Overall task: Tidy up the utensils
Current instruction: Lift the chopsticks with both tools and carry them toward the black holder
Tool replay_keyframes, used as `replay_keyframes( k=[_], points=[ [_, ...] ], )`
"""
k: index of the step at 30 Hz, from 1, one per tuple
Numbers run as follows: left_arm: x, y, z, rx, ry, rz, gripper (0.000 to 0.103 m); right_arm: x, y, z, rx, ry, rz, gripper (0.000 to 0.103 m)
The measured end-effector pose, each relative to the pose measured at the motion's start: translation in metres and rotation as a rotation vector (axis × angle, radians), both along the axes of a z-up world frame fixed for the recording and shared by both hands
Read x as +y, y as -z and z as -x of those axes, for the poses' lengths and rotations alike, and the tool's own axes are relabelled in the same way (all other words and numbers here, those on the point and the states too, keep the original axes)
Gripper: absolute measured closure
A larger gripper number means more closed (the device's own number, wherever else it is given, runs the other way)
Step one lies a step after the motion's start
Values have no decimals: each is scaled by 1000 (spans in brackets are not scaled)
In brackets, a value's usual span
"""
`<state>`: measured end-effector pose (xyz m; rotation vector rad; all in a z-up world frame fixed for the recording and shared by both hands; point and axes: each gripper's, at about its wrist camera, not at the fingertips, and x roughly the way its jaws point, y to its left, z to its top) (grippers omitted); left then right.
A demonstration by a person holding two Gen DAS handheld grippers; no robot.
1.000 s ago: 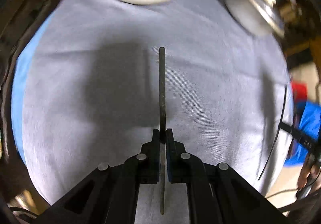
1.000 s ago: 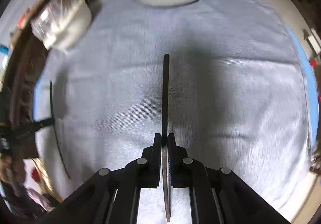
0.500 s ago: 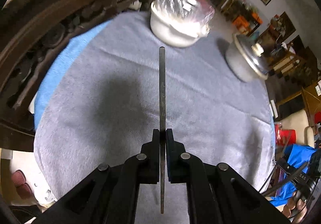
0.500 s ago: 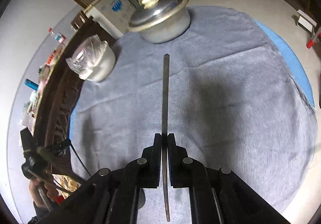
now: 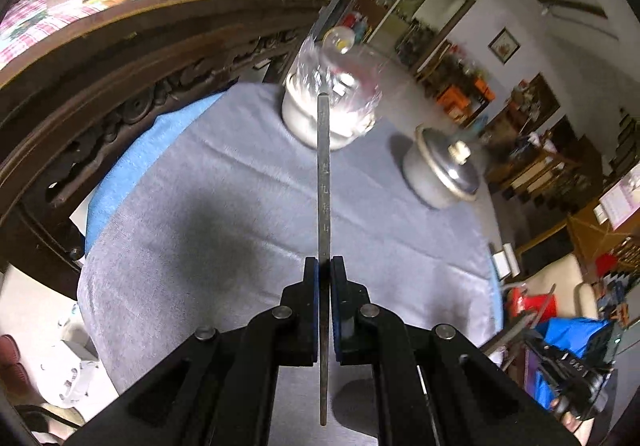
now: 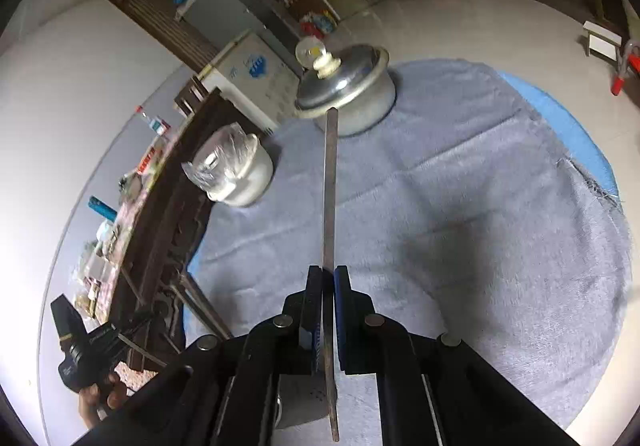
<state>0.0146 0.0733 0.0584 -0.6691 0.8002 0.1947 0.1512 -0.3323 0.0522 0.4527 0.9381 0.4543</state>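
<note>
In the left wrist view my left gripper (image 5: 325, 266) is shut on a thin flat metal utensil (image 5: 324, 182), seen edge-on and pointing straight ahead. It hangs above the grey tablecloth (image 5: 192, 246). In the right wrist view my right gripper (image 6: 329, 274) is shut on a second thin metal utensil (image 6: 329, 198), also edge-on, with a wider flat end (image 6: 304, 402) behind the fingers. The left gripper's body (image 6: 88, 346) and the hand (image 6: 96, 402) holding it show at the lower left of the right wrist view.
A white pot under a clear plastic bag (image 5: 328, 114) (image 6: 236, 174) and a lidded metal pot (image 5: 440, 174) (image 6: 352, 98) stand at the far side of the round table. A carved dark wooden sideboard (image 5: 120, 66) runs along the left. Cluttered shelves fill the room behind.
Both grippers have risen and tilted upward with their utensils still held. The table has dropped lower in both views, and the pots and room have come into sight.
</note>
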Motion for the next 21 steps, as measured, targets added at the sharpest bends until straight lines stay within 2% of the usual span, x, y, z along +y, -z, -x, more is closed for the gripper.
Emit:
replay_keyframes(
  k=[9, 16, 21],
  points=[
    [-3, -27, 26, -123, -35, 61, 98, 10, -19, 20, -92, 35, -94, 96],
    [-15, -27, 24, -190, -83, 43, 98, 34, -18, 23, -120, 18, -97, 96],
    [-13, -20, 15, -195, -120, 53, 98, 44, -14, 24, -128, 10, -81, 96]
  ],
)
